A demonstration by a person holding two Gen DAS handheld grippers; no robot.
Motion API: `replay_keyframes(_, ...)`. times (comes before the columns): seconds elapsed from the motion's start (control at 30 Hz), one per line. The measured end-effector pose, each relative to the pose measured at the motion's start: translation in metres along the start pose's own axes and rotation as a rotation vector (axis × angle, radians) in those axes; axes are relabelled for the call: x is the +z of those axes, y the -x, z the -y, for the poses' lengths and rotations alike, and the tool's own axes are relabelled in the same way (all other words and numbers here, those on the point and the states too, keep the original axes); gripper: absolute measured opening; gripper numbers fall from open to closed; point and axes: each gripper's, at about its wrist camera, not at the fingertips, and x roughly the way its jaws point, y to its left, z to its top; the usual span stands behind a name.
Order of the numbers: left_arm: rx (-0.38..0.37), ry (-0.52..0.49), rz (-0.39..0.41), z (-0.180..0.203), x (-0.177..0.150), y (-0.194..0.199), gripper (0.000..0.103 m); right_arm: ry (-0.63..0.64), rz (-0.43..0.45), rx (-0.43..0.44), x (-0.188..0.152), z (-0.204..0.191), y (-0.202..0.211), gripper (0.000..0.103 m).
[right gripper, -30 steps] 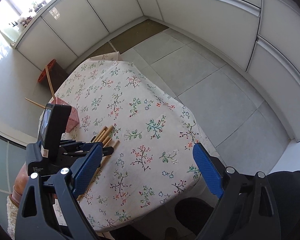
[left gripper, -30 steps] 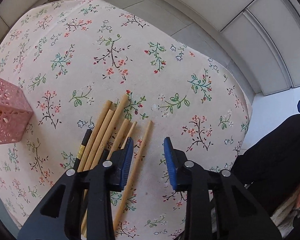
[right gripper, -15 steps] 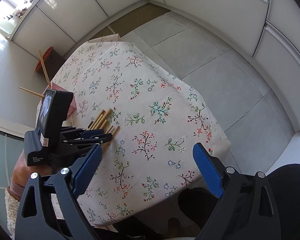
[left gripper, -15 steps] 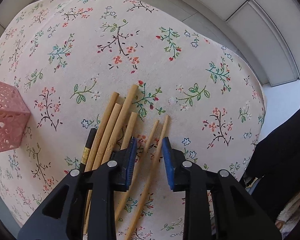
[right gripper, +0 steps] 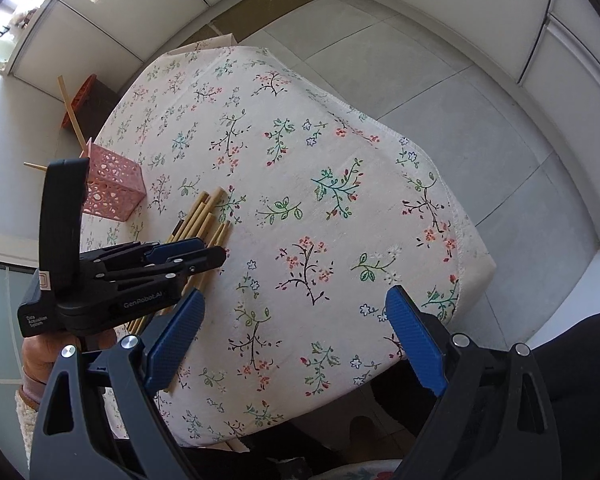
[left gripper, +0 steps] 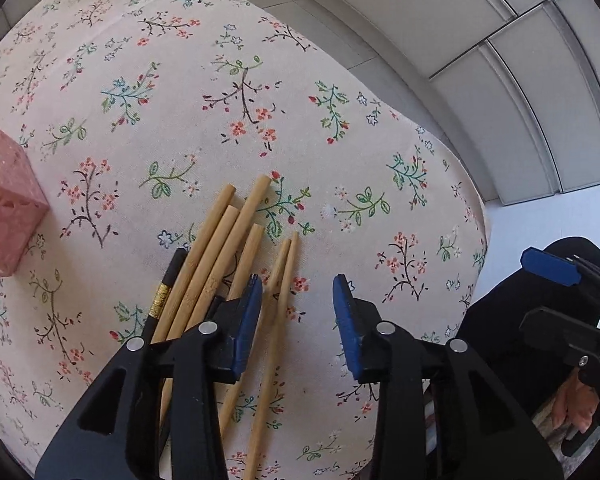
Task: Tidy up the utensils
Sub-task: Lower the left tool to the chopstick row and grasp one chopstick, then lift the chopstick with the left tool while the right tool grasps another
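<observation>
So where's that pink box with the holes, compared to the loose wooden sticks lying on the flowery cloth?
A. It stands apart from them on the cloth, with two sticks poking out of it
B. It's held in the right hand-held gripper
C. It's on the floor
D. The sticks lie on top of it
A: in the right wrist view the pink perforated holder stands clear of the wooden chopsticks on the tablecloth, two sticks poking from its top.

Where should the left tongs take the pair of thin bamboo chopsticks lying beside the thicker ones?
Grip the thin chopsticks mid-shaft, coming straight down from above. They lie flat on the tablecloth, side by side, slightly apart from the thicker bundle. The left tongs already straddle them, jaws opening, pads not yet touching.
</observation>
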Motion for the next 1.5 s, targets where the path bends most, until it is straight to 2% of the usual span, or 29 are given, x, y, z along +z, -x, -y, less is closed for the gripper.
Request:
replay_keyframes(0.1,0.022,0.0,-0.01,-0.002,-0.001,0.0,0.034,-0.005,0.001,-0.002,0.001,0.002,0.0,0.089)
replay_keyframes(0.13,0.035,0.0,-0.021,-0.003,0.0,-0.001,0.024,-0.008,0.0,-0.001,0.001,0.003,0.0,0.089)
replay_keyframes(0.23,0.072,-0.001,-0.046,-0.003,-0.004,-0.01,0.016,-0.013,-0.005,0.003,0.002,0.004,-0.001,0.089)
replay_keyframes(0.47,0.046,-0.001,-0.009,-0.002,-0.004,0.002,0.015,-0.014,-0.009,0.006,0.005,0.005,-0.003,0.089)
replay_keyframes(0.57,0.081,-0.012,-0.015,-0.003,-0.005,0.0,0.014,-0.019,-0.015,0.005,0.005,0.006,-0.005,0.089)
replay_keyframes(0.7,0.136,-0.049,-0.049,0.001,-0.006,-0.015,0.008,-0.013,-0.021,0.002,0.004,0.005,-0.008,0.089)
replay_keyframes(0.8,0.205,-0.108,-0.043,0.012,-0.006,-0.019,0.007,-0.012,-0.026,-0.005,0.005,0.004,-0.011,0.089)
replay_keyframes(0.93,0.223,-0.113,-0.018,0.023,-0.005,-0.024,0.005,-0.042,-0.053,-0.01,0.008,0.003,-0.022,0.089)
replay_keyframes(1.1,0.202,-0.046,0.063,0.017,-0.018,-0.007,0.004,-0.094,-0.083,0.003,0.016,-0.006,-0.04,0.089)
replay_keyframes(1.23,0.184,-0.021,0.191,0.017,-0.048,0.046,0.004,-0.06,-0.098,-0.008,0.02,-0.033,-0.06,0.089)
replay_keyframes(1.33,0.208,0.015,0.295,0.013,-0.078,0.089,0.004,-0.029,-0.12,-0.053,0.021,-0.054,-0.08,0.089)
replay_keyframes(1.5,0.222,0.111,0.453,0.002,-0.125,0.142,0.004,-0.044,-0.171,-0.107,0.023,-0.078,-0.115,0.083)
